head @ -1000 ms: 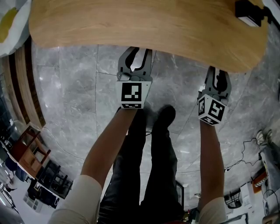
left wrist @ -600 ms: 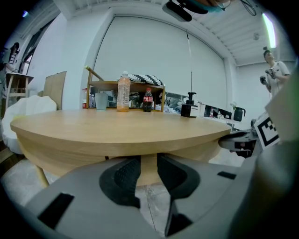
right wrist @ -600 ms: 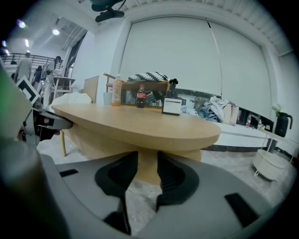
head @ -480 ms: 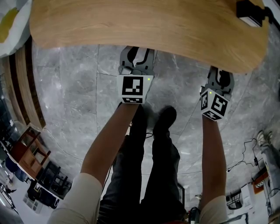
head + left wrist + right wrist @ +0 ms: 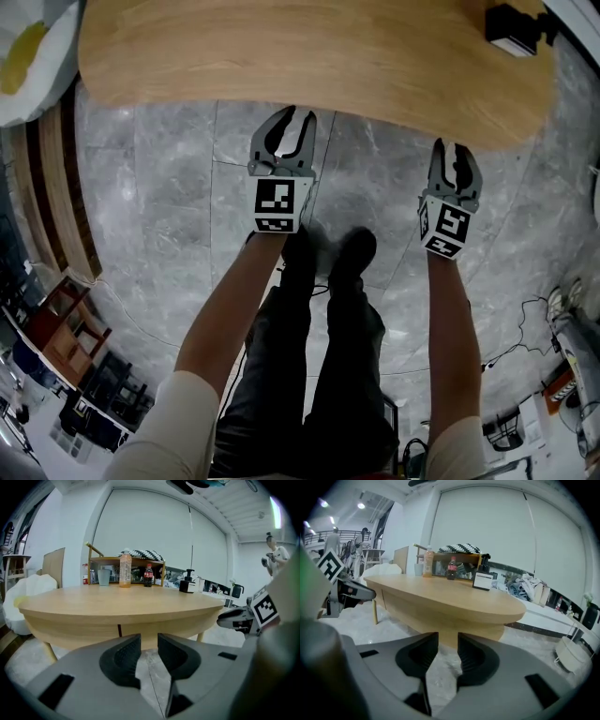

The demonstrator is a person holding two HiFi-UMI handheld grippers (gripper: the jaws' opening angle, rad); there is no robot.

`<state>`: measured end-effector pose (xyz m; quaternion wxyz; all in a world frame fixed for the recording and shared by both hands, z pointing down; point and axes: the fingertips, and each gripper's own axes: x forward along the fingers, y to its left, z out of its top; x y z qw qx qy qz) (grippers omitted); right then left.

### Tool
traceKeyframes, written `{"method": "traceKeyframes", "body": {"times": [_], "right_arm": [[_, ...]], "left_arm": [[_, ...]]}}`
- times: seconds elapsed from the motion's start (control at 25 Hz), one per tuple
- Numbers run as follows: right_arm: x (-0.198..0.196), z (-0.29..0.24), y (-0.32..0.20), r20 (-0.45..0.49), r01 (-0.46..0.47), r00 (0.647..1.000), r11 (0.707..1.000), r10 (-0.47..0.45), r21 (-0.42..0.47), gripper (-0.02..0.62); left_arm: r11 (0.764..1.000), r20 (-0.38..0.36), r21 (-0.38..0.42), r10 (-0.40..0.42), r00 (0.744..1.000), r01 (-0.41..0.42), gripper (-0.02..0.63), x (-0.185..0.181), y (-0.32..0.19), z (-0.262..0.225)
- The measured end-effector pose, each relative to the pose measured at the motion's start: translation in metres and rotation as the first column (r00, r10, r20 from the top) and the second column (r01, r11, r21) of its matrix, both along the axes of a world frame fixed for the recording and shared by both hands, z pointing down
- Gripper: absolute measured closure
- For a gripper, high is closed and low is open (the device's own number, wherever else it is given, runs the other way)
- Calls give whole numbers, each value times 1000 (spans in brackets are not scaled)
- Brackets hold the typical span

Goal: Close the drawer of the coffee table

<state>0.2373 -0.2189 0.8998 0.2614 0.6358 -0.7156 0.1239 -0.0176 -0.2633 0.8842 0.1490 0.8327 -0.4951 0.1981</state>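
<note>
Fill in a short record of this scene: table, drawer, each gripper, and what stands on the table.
table: oval, wooden, on a grey stone floor
drawer: none seen pulled out; the table's side looks flush, with one seam
left gripper: jaws slightly apart, empty, facing the table, not touching it
right gripper: jaws slightly apart, empty, facing the table, not touching it
on table: bottle, cola bottle, sign
</note>
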Motion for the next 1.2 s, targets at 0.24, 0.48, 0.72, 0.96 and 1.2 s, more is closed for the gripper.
{"method": "traceKeyframes", "body": {"times": [0.24,0.48,0.72,0.96,1.2], "right_arm": [[-6,-27,17,12,-6,1000,1000,6,-25,460],[-1,-88,29,44,-32,998,999,33,-21,476],[-3,-179,39,123,-56,991,998,53,18,513],[-6,-258,52,115,-25,993,999,19,48,540],[-14,-334,80,134,6,991,999,-12,46,557]], "left_arm": [[1000,9,-4,10,1000,-10,489,-12,11,-33],[1000,2,20,5,1000,-5,523,-12,14,-94],[1000,3,27,4,1000,-4,523,-17,25,-168],[999,-13,40,1,1000,-1,525,-20,43,-246],[999,-29,41,-5,1000,6,558,-25,64,-329]]}}
